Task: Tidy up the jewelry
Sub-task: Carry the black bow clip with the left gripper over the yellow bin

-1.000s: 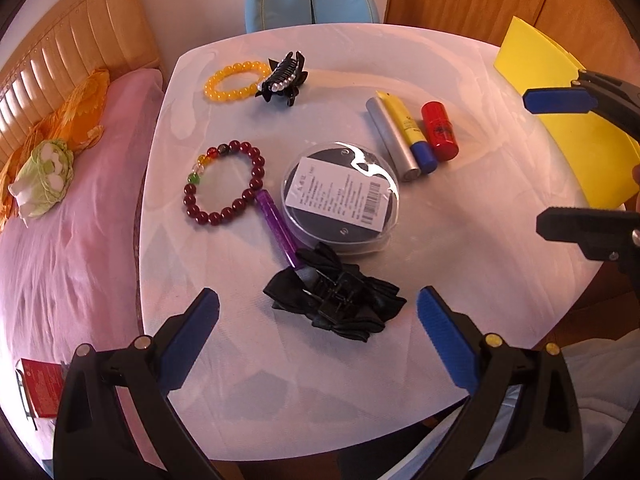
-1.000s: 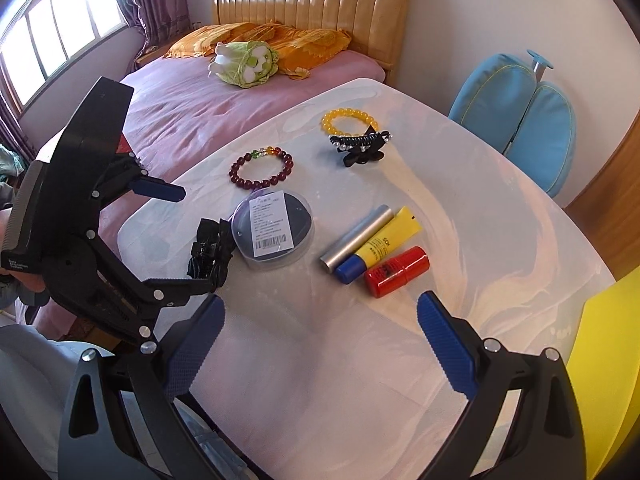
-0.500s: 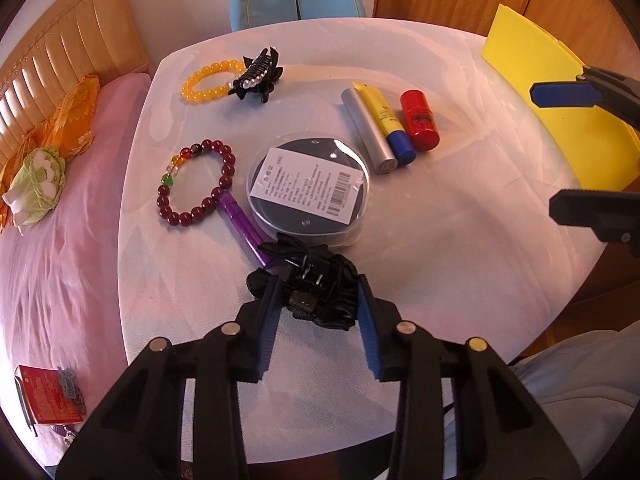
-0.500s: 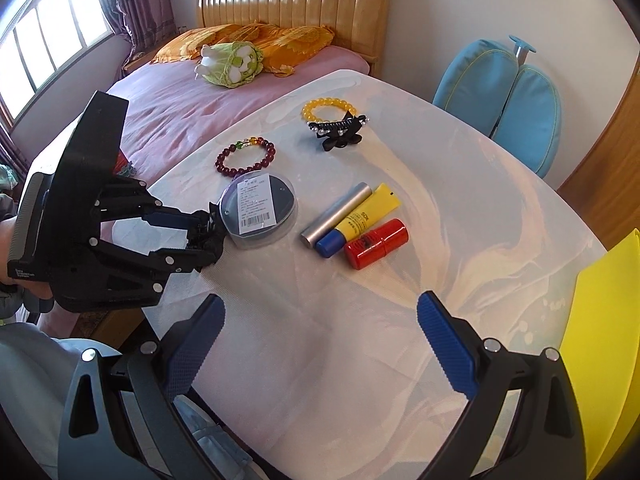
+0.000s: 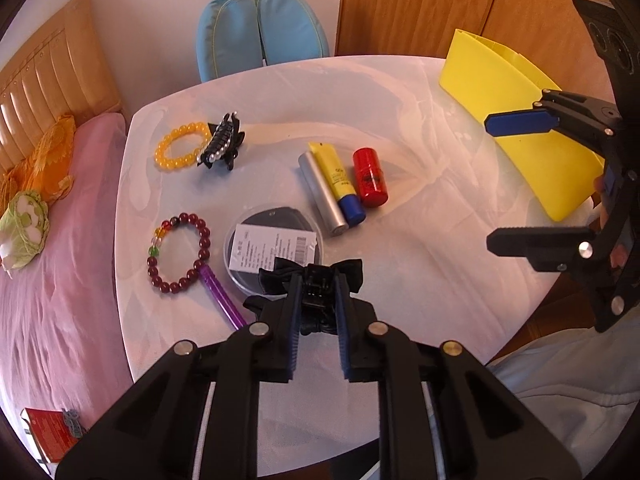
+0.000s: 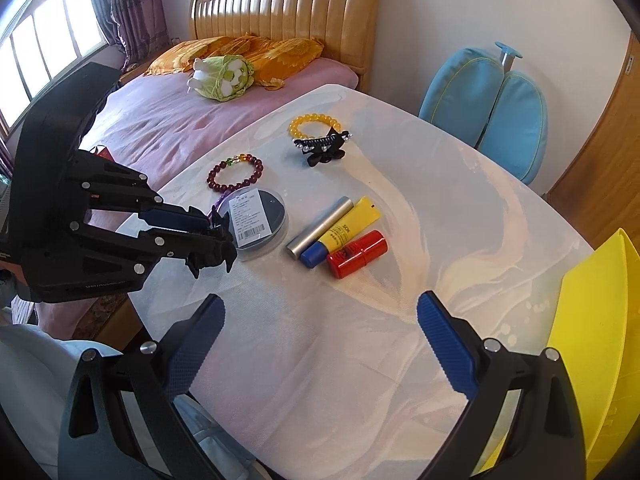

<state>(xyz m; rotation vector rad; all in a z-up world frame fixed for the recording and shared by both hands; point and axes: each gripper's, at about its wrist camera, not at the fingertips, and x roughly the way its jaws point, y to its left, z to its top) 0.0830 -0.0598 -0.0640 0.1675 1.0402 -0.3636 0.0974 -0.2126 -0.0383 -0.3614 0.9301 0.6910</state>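
Jaws of the left gripper (image 5: 316, 300) are seen closing on a black bow hair clip (image 5: 312, 280), pinched between the pads above the white table (image 5: 400, 264). The right gripper (image 6: 320, 340) is held wide open and empty. Beyond, a labelled round case (image 5: 274, 250), dark red bead bracelet (image 5: 178, 252) and yellow bead bracelet (image 5: 180, 146) are noted on the table.

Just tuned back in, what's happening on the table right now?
The left tool is closing on the black bow hair clip, which sits between its pads, near the round clear case. The right tool is open and empty over the white table. Both bead bracelets, the pearl claw clip and the tubes lie on the table; the yellow tray waits alongside.
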